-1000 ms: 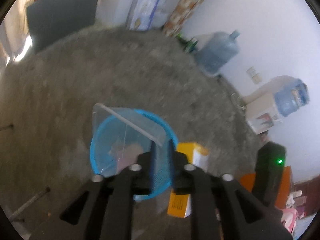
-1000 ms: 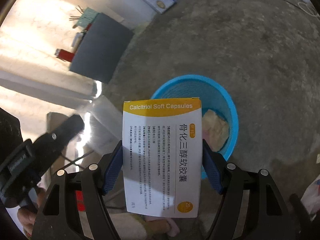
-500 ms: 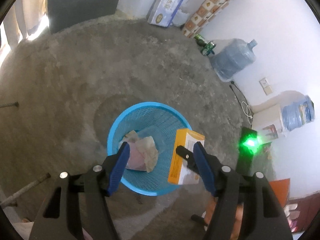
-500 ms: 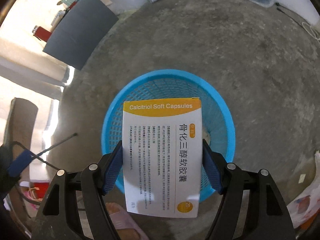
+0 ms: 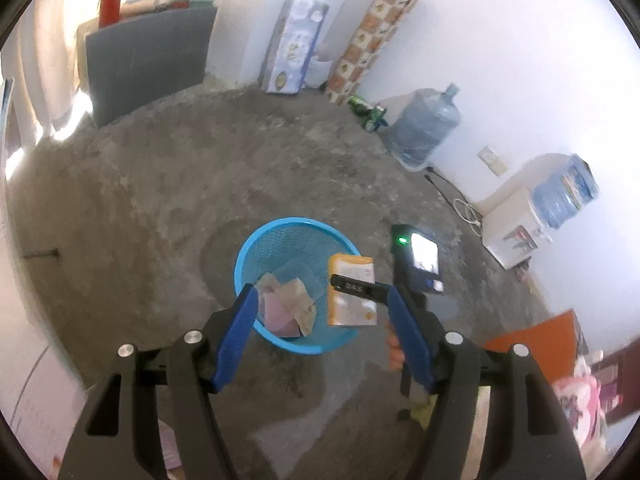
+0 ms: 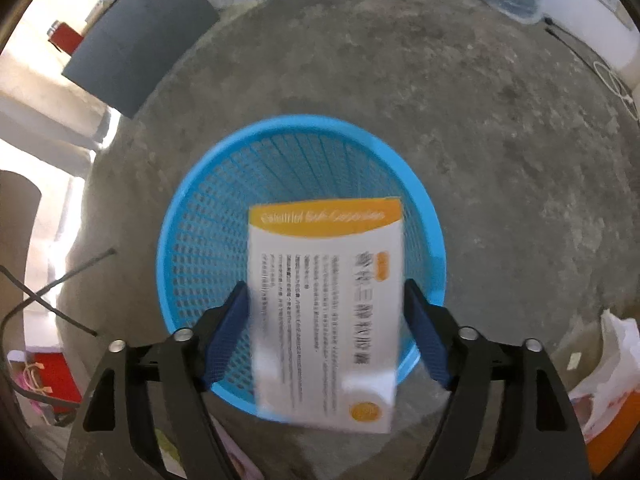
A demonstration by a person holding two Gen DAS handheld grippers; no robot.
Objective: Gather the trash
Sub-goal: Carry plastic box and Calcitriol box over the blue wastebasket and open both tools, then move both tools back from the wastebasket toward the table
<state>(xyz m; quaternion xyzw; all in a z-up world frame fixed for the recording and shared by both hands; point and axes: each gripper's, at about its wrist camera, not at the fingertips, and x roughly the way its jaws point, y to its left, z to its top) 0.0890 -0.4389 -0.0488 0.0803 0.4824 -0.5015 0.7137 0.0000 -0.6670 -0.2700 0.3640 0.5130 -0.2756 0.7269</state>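
Note:
A blue mesh wastebasket stands on the concrete floor; its rim also shows in the right wrist view. Crumpled paper trash lies inside it. A white and orange medicine box sits blurred between my right gripper's spread jaws, over the basket; the jaws look just clear of its sides. In the left wrist view the box hangs over the basket's right rim with the right gripper beside it. My left gripper is open and empty above the basket's near side.
Water jugs, a white dispenser and leaning boxes line the far wall. A grey panel leans at back left. A white plastic bag lies right of the basket. Thin black rods lie at left.
My right gripper's jaws have spread and the medicine box now looks blurred and slipping down over the basket. My left gripper has pulled back and up; the basket looks smaller.

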